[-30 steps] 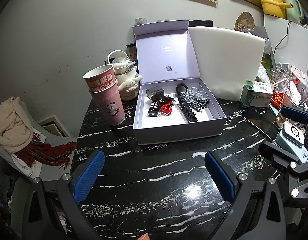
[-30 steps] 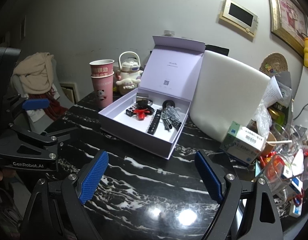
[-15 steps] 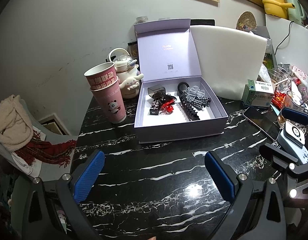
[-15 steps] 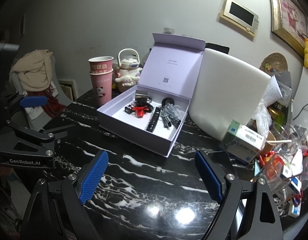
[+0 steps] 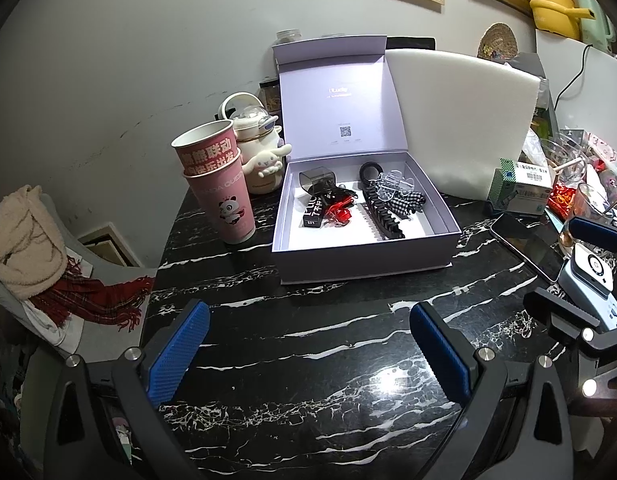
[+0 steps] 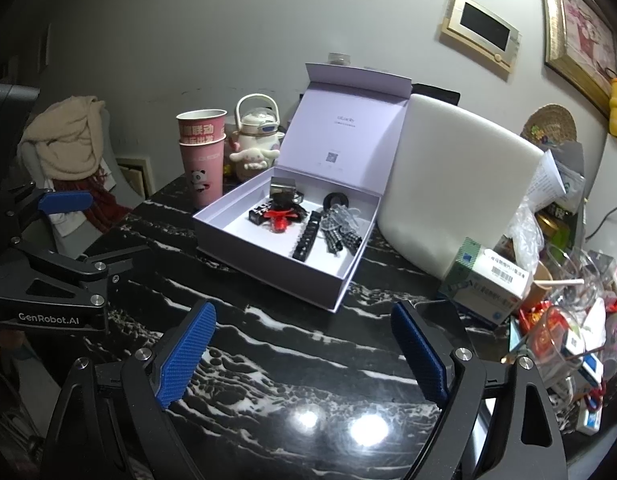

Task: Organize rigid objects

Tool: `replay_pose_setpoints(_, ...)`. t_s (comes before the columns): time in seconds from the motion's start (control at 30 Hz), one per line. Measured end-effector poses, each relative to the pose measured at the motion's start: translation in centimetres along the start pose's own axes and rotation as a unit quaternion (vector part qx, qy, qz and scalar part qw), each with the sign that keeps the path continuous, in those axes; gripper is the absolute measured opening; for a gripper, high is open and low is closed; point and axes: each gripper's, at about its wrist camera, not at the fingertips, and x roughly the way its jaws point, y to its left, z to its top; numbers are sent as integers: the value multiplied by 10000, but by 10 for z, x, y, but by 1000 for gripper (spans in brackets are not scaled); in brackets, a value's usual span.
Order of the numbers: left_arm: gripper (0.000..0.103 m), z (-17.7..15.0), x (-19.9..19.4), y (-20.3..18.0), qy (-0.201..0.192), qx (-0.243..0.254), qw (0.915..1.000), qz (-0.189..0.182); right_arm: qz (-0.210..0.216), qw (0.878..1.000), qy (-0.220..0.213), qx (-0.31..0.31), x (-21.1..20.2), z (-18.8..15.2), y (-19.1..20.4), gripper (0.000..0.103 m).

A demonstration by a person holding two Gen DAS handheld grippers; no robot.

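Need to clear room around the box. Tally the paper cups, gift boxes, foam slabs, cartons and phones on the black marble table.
Pink paper cups, stacked: 2
Open lavender gift box: 1
White foam slab: 1
Green-and-white carton: 1
Black smartphone: 1
Total: 6

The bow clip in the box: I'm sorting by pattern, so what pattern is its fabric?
Black-and-white gingham check on the bow clip, clearest in the left wrist view.
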Motion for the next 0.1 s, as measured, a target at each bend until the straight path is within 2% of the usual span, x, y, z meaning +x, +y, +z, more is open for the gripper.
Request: replay_pose_setpoints(0.1, 102, 0, 1, 0, 20, -10, 10000, 4, -1, 10000, 20, 12, 1, 0, 0, 91)
